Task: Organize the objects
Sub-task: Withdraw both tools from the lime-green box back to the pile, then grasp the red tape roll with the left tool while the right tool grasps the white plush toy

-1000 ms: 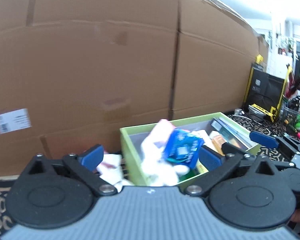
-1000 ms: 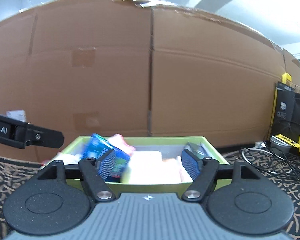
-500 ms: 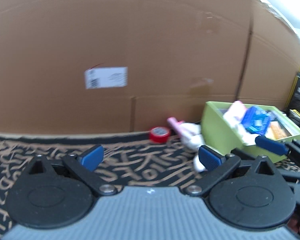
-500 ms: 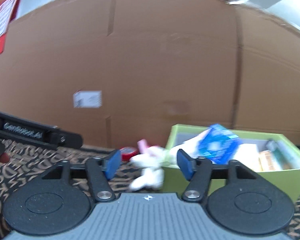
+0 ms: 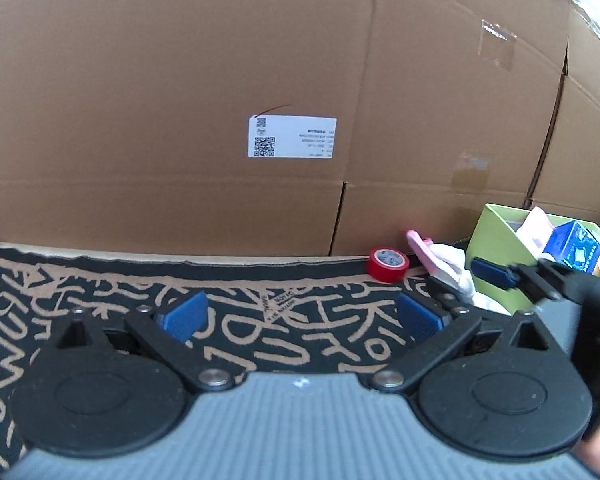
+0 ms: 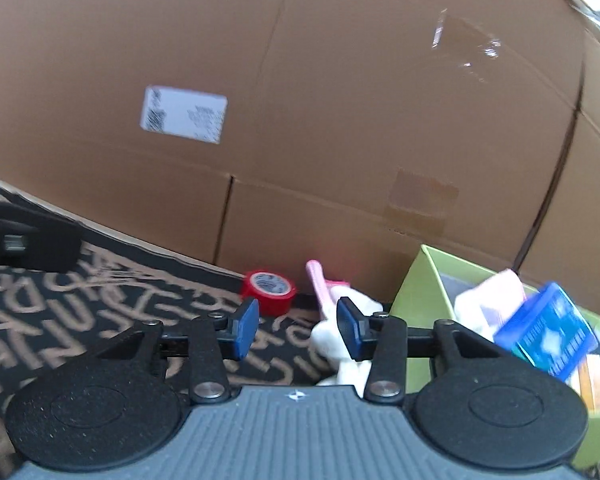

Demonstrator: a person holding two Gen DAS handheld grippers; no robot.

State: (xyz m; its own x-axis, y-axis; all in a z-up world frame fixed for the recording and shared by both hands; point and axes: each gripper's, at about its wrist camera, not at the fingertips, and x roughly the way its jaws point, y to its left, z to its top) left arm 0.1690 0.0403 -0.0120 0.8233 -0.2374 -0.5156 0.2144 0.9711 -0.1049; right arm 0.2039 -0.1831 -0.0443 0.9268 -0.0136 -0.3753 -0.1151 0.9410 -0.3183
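A red tape roll [image 5: 387, 263] lies on the patterned mat by the cardboard wall; it also shows in the right wrist view [image 6: 269, 291]. A white plush toy with pink ears [image 5: 446, 266] lies beside it, against a green box [image 5: 500, 248] that holds a blue packet [image 5: 576, 246] and other items. My left gripper [image 5: 302, 316] is open and empty over the mat. My right gripper [image 6: 297, 328] is open and empty, just short of the tape roll and the plush toy [image 6: 340, 334]. The green box [image 6: 420, 284] stands at its right.
A tall cardboard wall [image 5: 292, 80] with a white label [image 5: 292, 137] closes off the back. The black mat with tan lettering [image 5: 284, 320] covers the surface. The right gripper's fingers [image 5: 496, 274] show at the right of the left wrist view.
Both grippers have swung left, away from the green box. The box has moved to the right edge of both views, and the tape roll and plush toy have come into view.
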